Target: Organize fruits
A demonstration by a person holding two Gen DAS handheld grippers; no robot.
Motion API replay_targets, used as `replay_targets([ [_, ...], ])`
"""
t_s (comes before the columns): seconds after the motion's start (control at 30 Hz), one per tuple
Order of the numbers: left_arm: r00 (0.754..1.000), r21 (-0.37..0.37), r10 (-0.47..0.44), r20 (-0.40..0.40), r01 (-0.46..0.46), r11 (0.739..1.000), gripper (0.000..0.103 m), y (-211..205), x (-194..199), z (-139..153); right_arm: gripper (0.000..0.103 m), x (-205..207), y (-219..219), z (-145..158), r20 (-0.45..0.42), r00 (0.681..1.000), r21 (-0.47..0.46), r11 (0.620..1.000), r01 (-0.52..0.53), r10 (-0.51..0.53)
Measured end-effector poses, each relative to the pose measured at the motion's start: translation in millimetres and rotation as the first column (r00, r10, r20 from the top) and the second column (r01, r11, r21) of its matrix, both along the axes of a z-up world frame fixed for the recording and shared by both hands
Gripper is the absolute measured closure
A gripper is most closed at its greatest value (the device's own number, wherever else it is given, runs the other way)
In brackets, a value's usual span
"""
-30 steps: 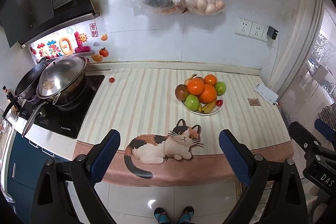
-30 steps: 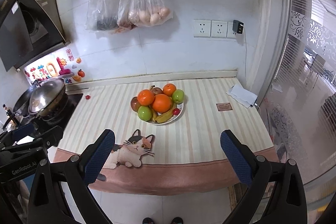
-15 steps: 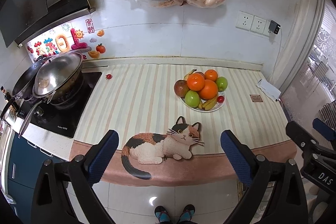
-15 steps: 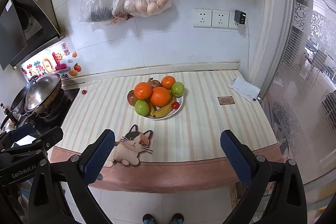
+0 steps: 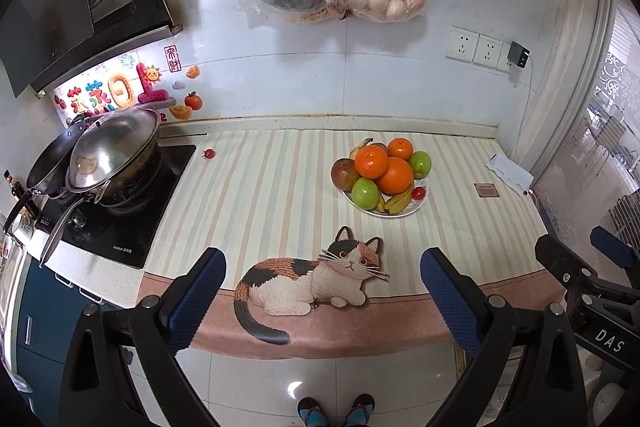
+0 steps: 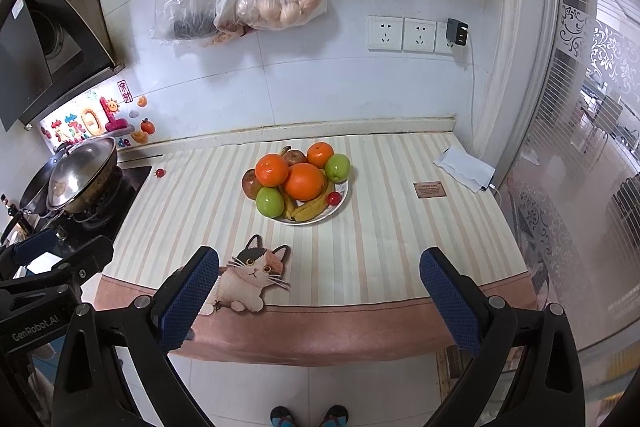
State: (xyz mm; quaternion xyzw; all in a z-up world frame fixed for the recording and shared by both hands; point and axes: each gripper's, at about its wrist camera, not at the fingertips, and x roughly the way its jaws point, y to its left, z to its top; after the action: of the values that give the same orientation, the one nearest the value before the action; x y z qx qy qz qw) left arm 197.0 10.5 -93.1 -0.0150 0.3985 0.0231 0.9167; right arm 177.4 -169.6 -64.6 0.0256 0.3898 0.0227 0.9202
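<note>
Striped cloth (image 5: pixel 280 195) covers the counter, with a stove (image 5: pixel 116 223) and lidded wok (image 5: pixel 112 155) at its left end. A cat-shaped mat (image 5: pixel 312 279) lies at the near edge. Behind it stands a white plate (image 6: pixel 338 205) piled with oranges (image 6: pixel 304 181), green apples (image 6: pixel 269 201) and bananas (image 6: pixel 310 211). One small tomato (image 5: pixel 208 153) sits apart beside the stove. The left gripper (image 5: pixel 322 291) and right gripper (image 6: pixel 319 293) hover before the counter, jaws wide and holding nothing.
</note>
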Motion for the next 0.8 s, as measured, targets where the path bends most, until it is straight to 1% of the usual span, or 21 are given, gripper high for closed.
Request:
replay_targets([
  [0.8,1.0,0.003,0.004,0.017,-0.005,1.0,0.003,-1.0,-0.9,8.9,0.001,0.9,-0.6,5.2,0.015,1.0,-0.005,1.0,-0.011,0.011],
])
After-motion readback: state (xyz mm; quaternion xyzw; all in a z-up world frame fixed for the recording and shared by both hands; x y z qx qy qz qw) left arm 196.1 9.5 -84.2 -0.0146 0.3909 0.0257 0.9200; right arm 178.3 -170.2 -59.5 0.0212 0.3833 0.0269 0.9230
